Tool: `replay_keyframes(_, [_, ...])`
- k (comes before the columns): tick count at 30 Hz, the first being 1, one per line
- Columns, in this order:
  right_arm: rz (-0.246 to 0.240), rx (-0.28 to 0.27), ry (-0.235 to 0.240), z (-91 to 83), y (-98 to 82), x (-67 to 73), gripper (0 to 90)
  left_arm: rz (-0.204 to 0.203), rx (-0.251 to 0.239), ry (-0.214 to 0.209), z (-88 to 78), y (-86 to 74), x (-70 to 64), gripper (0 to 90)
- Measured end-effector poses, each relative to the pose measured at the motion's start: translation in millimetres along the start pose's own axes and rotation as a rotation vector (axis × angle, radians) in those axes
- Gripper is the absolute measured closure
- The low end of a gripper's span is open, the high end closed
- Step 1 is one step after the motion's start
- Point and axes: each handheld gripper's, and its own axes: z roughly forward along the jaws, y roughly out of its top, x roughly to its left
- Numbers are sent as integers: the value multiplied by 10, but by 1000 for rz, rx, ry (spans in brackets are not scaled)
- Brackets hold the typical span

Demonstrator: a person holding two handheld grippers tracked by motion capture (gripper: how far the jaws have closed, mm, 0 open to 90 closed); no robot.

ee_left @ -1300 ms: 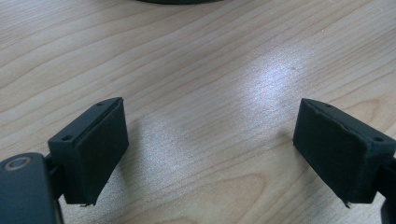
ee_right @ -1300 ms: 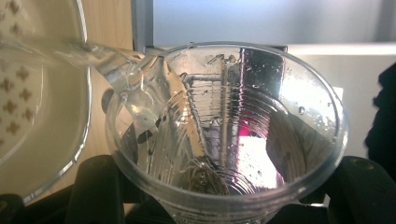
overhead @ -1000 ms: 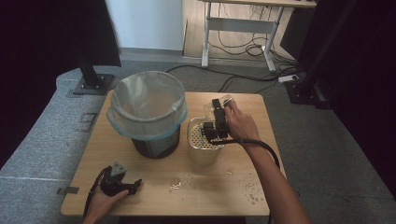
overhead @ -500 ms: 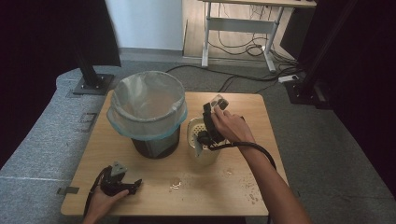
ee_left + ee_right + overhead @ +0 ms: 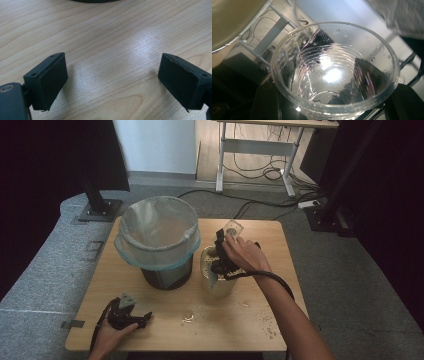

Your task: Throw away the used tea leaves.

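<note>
My right gripper (image 5: pixel 224 240) is shut on a clear plastic cup (image 5: pixel 233 227), held tipped above a beige container (image 5: pixel 218 285) with a perforated insert, at the table's middle. In the right gripper view the wet, ribbed cup (image 5: pixel 334 72) faces me mouth-first between the two black jaws of the right gripper (image 5: pixel 334 102), and the container's rim (image 5: pixel 227 27) curves in at the upper left. At the table's front left my left gripper (image 5: pixel 143 316) rests open, nothing between its fingers. The left gripper (image 5: pixel 112 75) looks down on bare wood, jaws wide apart.
A dark bin with a pale blue plastic liner (image 5: pixel 157 237) stands left of the container, close beside it. A small wet spot (image 5: pixel 187 316) and scattered crumbs (image 5: pixel 270 327) lie on the wooden table (image 5: pixel 280 270). A monitor stand foot (image 5: pixel 97 210) sits beyond the table's far left corner.
The right hand has shifted slightly left and turned, tipping the cup further over the container. The left gripper has stayed put.
</note>
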Motion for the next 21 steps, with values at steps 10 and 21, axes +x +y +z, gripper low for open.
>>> replay_keyframes(10, [625, -107, 156, -29, -166, -175, 383, 3, 0, -3, -1, -2, 4, 86])
replay_keyframes(21, [1639, -321, 465, 14, -669, -78, 376, 2, -1, 0, 2, -2, 0, 83])
